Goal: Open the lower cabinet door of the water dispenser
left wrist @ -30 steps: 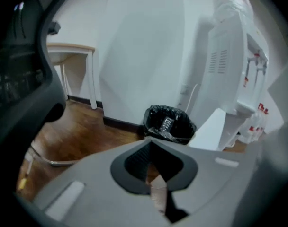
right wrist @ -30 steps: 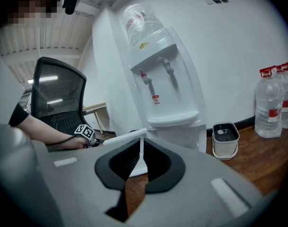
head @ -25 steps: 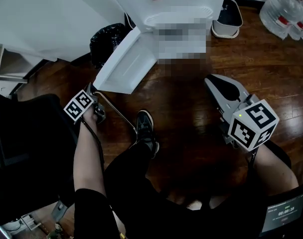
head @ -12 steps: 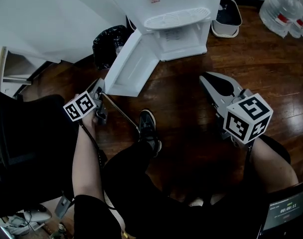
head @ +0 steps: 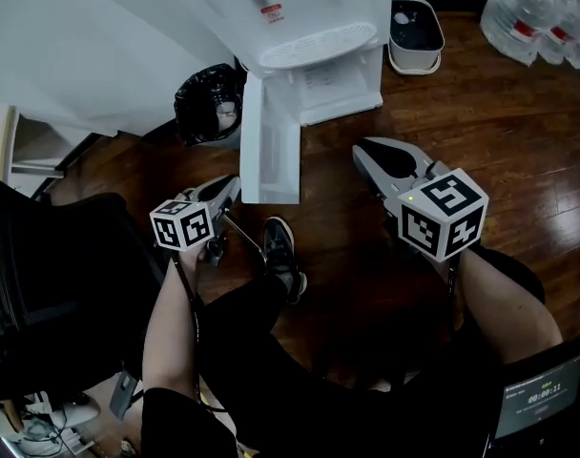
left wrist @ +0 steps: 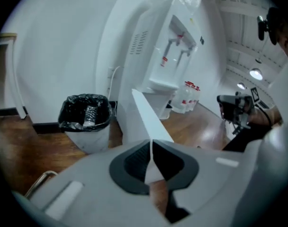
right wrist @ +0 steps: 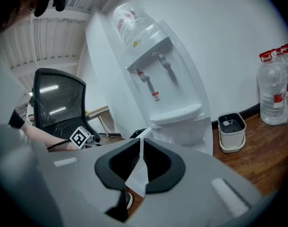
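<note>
The white water dispenser (head: 314, 41) stands at the top of the head view. Its lower cabinet door (head: 269, 151) is swung out toward me and the cabinet's inside (head: 333, 84) shows. My left gripper (head: 231, 181) hovers just left of the door's outer edge, apart from it, with its jaws together on nothing. In the left gripper view the left gripper (left wrist: 151, 143) faces the door's edge (left wrist: 144, 117). My right gripper (head: 362, 149) hangs shut and empty in front of the dispenser. The right gripper (right wrist: 140, 141) points at the dispenser (right wrist: 158, 79).
A black-bagged bin (head: 206, 103) stands left of the dispenser and a small white bucket (head: 414, 31) to its right. Water bottles (head: 533, 17) crowd the top right corner. A black office chair (head: 42, 284) is at my left. My shoe (head: 282, 251) is on the wooden floor.
The left gripper came off the door's outer corner, rolled and shifted right. The open door now points more straight at me. The right gripper stayed put.
</note>
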### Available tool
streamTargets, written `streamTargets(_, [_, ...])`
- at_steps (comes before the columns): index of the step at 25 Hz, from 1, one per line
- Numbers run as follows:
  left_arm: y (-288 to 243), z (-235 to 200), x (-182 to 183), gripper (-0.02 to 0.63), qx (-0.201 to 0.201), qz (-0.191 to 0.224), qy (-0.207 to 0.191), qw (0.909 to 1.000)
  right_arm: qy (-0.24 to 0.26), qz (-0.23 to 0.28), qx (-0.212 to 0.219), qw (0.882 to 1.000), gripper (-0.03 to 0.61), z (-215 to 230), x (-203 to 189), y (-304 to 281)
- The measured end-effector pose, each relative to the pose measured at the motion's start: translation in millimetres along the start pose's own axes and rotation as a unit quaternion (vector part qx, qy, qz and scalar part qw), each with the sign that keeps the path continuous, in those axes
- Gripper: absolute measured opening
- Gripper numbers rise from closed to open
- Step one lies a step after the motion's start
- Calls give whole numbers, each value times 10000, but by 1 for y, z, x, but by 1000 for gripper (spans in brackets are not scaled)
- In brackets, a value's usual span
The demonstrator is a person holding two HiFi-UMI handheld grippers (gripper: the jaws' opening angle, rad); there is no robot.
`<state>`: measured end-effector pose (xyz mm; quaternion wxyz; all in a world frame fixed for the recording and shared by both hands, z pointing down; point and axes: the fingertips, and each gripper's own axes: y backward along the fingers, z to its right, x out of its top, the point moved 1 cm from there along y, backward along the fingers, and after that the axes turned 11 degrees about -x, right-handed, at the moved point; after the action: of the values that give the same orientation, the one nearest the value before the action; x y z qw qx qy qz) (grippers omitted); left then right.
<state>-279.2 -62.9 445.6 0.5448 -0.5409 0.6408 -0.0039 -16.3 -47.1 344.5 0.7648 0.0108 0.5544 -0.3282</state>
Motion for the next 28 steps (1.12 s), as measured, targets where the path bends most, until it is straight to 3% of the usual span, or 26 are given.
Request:
streamTargets(8, [-69,77,8,40,-691,-362,-438,9960,-34,98,-200,9997,25,14,11,-1])
streamTargets(12, [-99,99,21,55,-784,-290,-611,9946,-38,144,-248,9996,25,18,15,-2])
streamTargets(17, [-126,110,26,63,-430,98,-413,9982,312,317,-637,9970,15,37,24,-1])
streamTargets(19, [-141,112,18,21,-229,18,-422,9988,318,408,-886,9947,12,52,32,-1])
streamTargets(21, [-160,114,5,20,-124,-135,-557,9983,236,472,-1078,9928,10,66,38,-3])
streamTargets(24, [-181,110,2,62,156,33,-607,9980,253,465,-1189,9915,9,80,42,-8])
streamTargets(28, [-203,105,7,55,453,245,-552,9971,373,372,-1261,9906,8,88,42,-11])
